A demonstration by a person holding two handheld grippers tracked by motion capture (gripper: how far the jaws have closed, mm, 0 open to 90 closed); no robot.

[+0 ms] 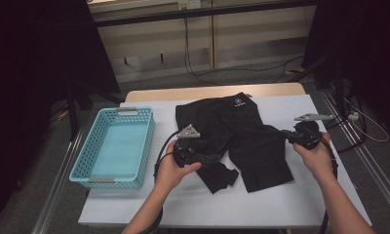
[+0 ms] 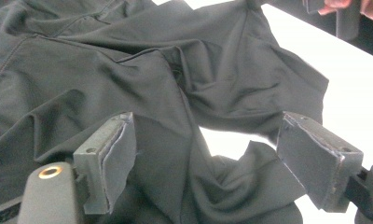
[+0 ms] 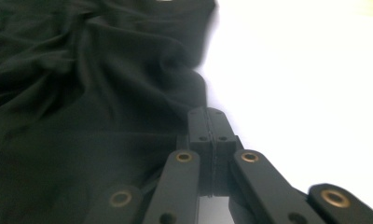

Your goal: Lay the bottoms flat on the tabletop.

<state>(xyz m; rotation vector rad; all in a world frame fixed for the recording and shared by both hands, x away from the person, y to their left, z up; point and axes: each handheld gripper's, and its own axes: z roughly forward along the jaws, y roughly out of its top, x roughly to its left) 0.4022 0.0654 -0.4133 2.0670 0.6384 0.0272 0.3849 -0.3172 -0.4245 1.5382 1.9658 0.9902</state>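
A pair of black shorts (image 1: 237, 136) lies spread and rumpled across the middle of the white table (image 1: 261, 204), waistband toward the far edge, the two legs pointing toward the person. The left leg is bunched into folds near the left gripper (image 1: 210, 158), whose jaws stand wide apart in the left gripper view, over the crumpled cloth between them; nothing is clamped. The right gripper (image 1: 286, 135) sits at the outer edge of the right leg. In the right gripper view its jaws are pressed flat together at the cloth's border; whether any fabric is pinched between them cannot be told. A hand holds each gripper. A light blue perforated basket (image 1: 93, 168) stands on the table's left side, apart from the shorts.
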